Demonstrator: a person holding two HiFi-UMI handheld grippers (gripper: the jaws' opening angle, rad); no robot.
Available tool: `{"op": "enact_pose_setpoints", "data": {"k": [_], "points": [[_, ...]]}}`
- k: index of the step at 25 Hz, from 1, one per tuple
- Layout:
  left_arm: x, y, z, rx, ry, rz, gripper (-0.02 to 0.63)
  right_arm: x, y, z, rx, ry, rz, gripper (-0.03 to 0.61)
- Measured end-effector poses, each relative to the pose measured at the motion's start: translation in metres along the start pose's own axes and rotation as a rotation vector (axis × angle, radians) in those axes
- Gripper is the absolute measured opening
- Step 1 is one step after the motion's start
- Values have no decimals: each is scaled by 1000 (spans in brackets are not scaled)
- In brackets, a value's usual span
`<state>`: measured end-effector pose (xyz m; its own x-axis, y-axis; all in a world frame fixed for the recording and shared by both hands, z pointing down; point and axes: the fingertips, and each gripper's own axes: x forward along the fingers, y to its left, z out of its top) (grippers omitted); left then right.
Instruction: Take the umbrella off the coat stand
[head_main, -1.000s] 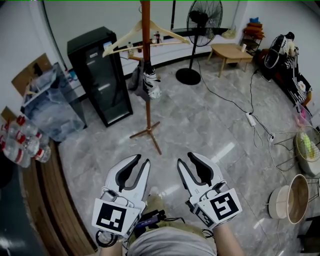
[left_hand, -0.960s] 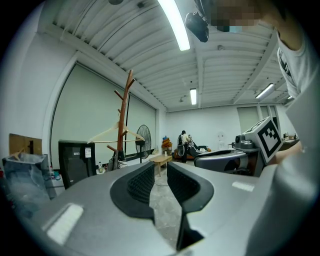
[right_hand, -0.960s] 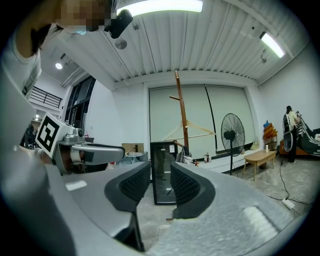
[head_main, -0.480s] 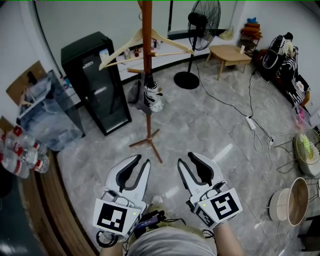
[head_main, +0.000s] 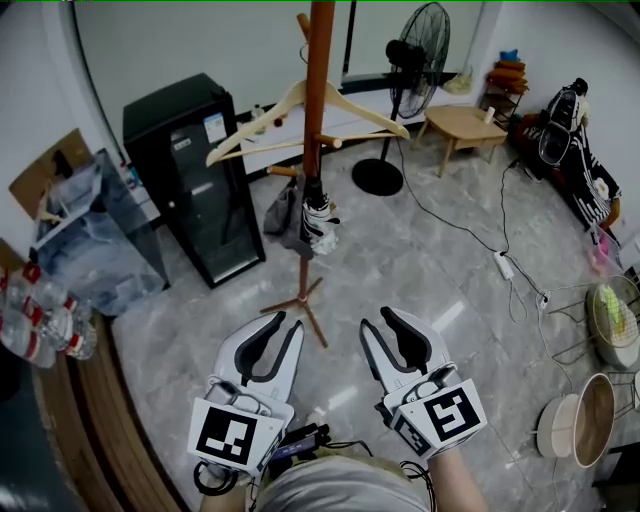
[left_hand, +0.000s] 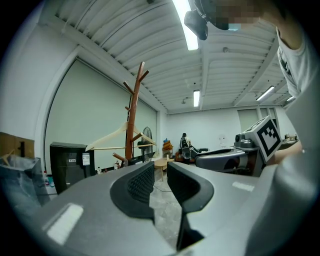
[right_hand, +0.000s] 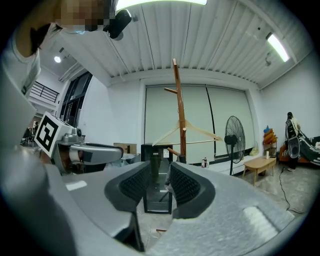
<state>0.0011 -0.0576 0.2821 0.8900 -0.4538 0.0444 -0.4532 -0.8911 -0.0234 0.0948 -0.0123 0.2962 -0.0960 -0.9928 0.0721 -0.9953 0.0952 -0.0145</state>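
With left gripper (head_main: 283, 325) and right gripper (head_main: 375, 320) empty, fingers narrowly apart, we should approach the folded dark umbrella (head_main: 314, 215) on the brown wooden coat stand (head_main: 318, 100) squarely.

umbrella (head_main: 314, 216) hangs on the coat stand (head_main: 318, 80); cabinet (head_main: 195, 180) left of it, fan (head_main: 418, 48) behind right
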Motion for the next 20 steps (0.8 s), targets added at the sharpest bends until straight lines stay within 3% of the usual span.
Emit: {"op": "enact_pose_setpoints", "data": {"k": [20], "points": [[31, 37, -3, -3, 3, -22, 83, 41, -14, 5, -2, 2, -27, 121]]}}
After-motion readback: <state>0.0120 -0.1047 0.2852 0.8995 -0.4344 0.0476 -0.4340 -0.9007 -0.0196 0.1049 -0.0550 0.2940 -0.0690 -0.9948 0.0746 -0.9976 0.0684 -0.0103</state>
